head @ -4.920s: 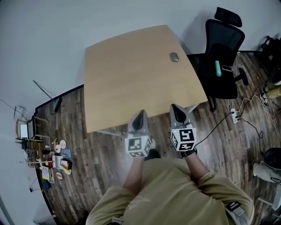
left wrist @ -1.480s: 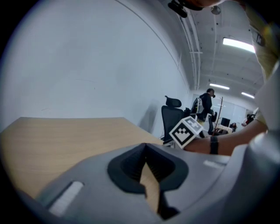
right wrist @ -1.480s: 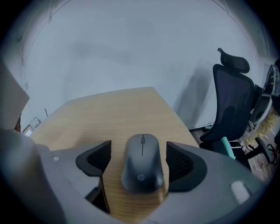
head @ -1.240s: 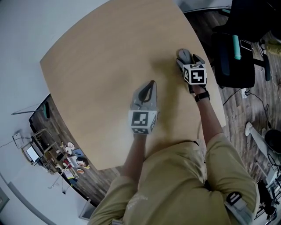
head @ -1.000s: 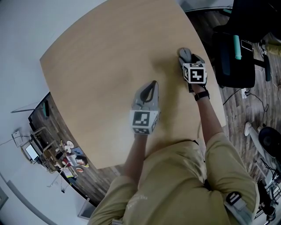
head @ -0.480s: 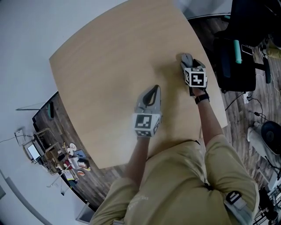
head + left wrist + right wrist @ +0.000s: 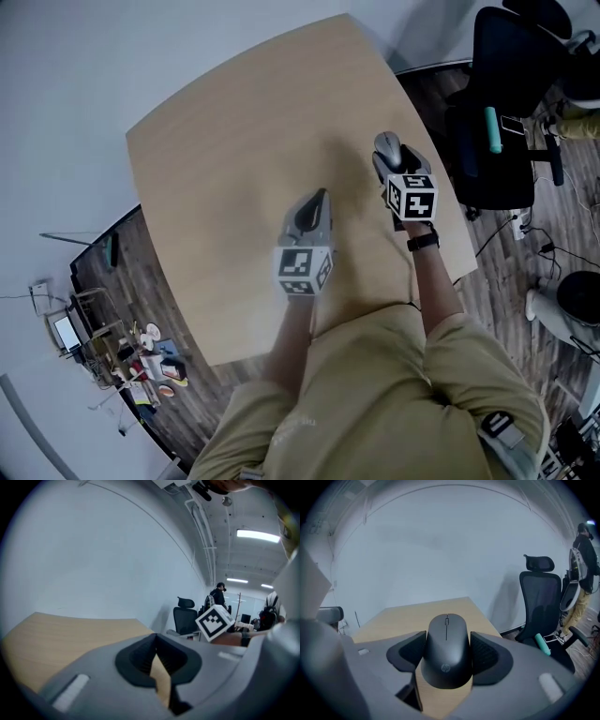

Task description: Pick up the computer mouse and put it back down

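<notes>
A dark grey computer mouse [image 7: 446,651] sits between the ribbed pads of my right gripper [image 7: 447,654], which is shut on its two sides and holds it up above the light wooden table [image 7: 408,616]. From the head view the mouse [image 7: 387,147] sticks out ahead of the right gripper [image 7: 389,161] near the table's right edge. My left gripper [image 7: 317,200] hovers over the middle of the table [image 7: 234,159], jaws together with nothing in them; in the left gripper view its pads [image 7: 151,656] meet at the tips.
A black office chair [image 7: 502,103] with a teal object [image 7: 490,127] on its seat stands right of the table. Cables run over the wooden floor [image 7: 506,253] there. A cluttered low rack [image 7: 122,361] stands at the lower left. A person [image 7: 583,573] stands far right.
The right gripper has risen from the table with the mouse in its jaws and drawn back slightly. The left gripper has lifted too. The head view has shifted.
</notes>
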Demonstrator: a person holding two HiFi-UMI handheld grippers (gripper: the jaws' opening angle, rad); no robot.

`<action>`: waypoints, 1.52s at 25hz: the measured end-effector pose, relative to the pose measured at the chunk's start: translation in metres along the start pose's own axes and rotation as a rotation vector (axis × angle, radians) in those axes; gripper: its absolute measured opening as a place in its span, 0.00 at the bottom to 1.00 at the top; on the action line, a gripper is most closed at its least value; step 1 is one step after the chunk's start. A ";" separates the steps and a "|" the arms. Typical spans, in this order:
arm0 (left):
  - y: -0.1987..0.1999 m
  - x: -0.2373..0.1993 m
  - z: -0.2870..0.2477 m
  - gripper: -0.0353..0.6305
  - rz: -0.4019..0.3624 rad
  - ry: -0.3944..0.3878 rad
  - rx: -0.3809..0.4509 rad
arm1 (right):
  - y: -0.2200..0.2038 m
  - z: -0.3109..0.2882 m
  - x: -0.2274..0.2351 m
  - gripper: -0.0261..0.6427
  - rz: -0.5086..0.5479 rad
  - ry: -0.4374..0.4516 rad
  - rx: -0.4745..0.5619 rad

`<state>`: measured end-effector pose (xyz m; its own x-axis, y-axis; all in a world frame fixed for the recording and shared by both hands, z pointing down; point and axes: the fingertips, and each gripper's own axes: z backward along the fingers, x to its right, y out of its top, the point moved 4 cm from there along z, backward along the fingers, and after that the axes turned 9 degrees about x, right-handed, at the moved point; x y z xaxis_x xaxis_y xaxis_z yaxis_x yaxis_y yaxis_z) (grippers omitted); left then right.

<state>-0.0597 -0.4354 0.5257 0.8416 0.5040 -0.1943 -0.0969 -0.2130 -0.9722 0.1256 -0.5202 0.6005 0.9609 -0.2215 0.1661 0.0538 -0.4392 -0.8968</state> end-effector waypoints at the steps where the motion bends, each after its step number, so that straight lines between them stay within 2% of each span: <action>1: 0.005 0.001 0.006 0.06 -0.003 0.006 0.012 | 0.007 0.011 -0.008 0.49 0.004 0.009 0.022; 9: 0.050 0.013 0.068 0.06 -0.030 0.056 0.118 | 0.059 0.104 -0.079 0.49 0.043 0.097 0.207; 17: 0.104 0.016 0.128 0.06 -0.088 0.132 0.253 | 0.105 0.175 -0.140 0.49 0.108 0.179 0.413; 24: 0.135 0.018 0.185 0.06 -0.136 0.214 0.353 | 0.124 0.238 -0.172 0.49 0.098 0.160 0.555; 31: 0.140 0.019 0.236 0.06 -0.148 0.253 0.391 | 0.125 0.286 -0.216 0.49 0.110 0.216 0.625; 38: 0.139 0.023 0.257 0.05 -0.136 0.299 0.380 | 0.116 0.293 -0.232 0.49 0.116 0.261 0.616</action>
<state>-0.1906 -0.2387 0.3527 0.9700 0.2327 -0.0708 -0.1157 0.1856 -0.9758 -0.0117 -0.2649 0.3381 0.8767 -0.4746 0.0790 0.1737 0.1590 -0.9719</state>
